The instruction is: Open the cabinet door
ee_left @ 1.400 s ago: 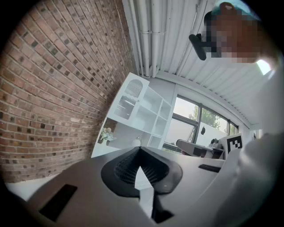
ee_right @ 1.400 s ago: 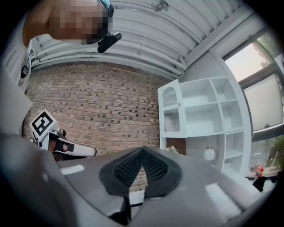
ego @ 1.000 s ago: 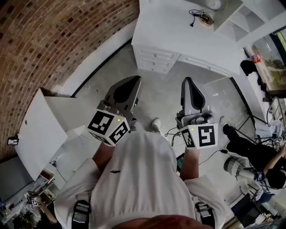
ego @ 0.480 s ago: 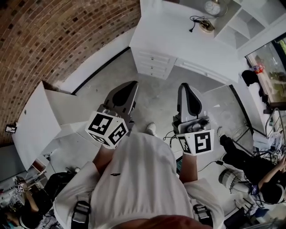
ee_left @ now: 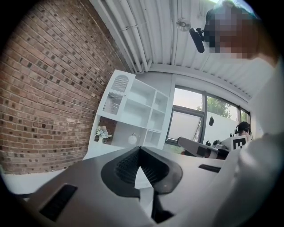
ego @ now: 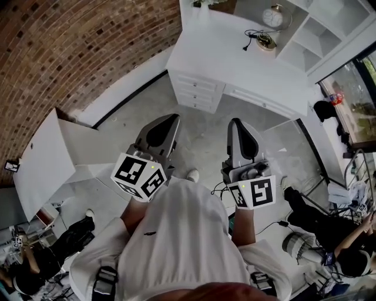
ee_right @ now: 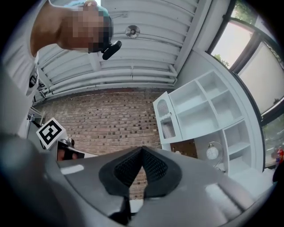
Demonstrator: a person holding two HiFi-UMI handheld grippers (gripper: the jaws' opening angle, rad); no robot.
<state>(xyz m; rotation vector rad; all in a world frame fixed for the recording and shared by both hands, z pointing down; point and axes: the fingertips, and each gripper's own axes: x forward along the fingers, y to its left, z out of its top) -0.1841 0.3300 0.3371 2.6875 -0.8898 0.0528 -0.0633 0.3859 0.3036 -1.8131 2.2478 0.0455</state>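
Observation:
A white shelf cabinet (ee_right: 208,111) stands against the brick wall, with a mesh-fronted door (ee_right: 166,117) at its upper left, closed. The left gripper view shows the same cabinet (ee_left: 137,111) and door (ee_left: 116,95) far ahead. In the head view the cabinet (ego: 329,26) rises behind a white desk (ego: 235,53). My left gripper (ego: 169,119) and right gripper (ego: 235,123) are held side by side over the concrete floor, well short of the desk. Both are shut with nothing between the jaws.
The desk has drawers (ego: 197,91) facing me, and a clock (ego: 272,17) and a cable on top. A white open panel (ego: 41,159) leans at the left by the brick wall (ego: 70,47). People sit at the right (ego: 346,235) and lower left (ego: 35,264). Cables lie on the floor.
Both grippers have advanced toward the desk, which now sits lower and nearer in the head view. A person at the lower left has come into sight. The jaws stay shut.

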